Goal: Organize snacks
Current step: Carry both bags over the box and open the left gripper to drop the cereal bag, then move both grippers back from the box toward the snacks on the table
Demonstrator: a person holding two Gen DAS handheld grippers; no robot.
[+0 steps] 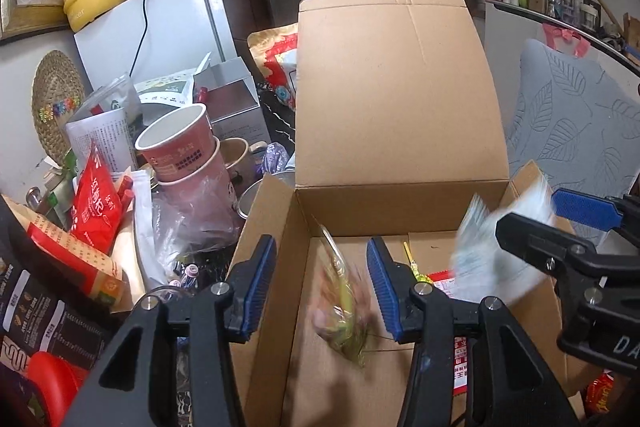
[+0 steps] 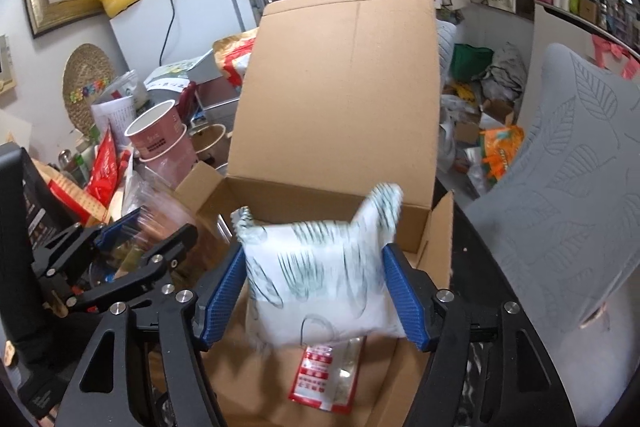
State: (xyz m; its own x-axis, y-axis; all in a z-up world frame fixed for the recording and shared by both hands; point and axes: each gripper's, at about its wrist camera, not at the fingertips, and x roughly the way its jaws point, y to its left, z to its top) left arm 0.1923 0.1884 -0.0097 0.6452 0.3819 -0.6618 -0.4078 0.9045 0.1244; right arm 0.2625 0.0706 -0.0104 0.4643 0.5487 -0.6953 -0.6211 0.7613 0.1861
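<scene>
An open cardboard box (image 1: 400, 203) (image 2: 320, 195) stands in front of me with its lid flap up. My left gripper (image 1: 322, 289) hangs over the box's left half with its jaws apart. A blurred greenish snack packet (image 1: 340, 311) is between the pads and touches neither. My right gripper (image 2: 314, 293) is over the box's right half. A white packet with green stripes (image 2: 320, 279) (image 1: 492, 251) sits between its blue pads, smeared by motion while the fingers look sharp. A red-and-white sachet (image 2: 326, 379) lies on the box floor. Each view shows the other gripper (image 1: 548, 219) (image 2: 152, 227) at its side.
Left of the box is a crowded pile: stacked pink paper cups (image 1: 176, 147), a red pouch (image 1: 96, 207), plastic bags and dark cartons. A white fridge (image 1: 160, 27) stands behind. A grey leaf-patterned cushion (image 2: 568, 195) is close on the right.
</scene>
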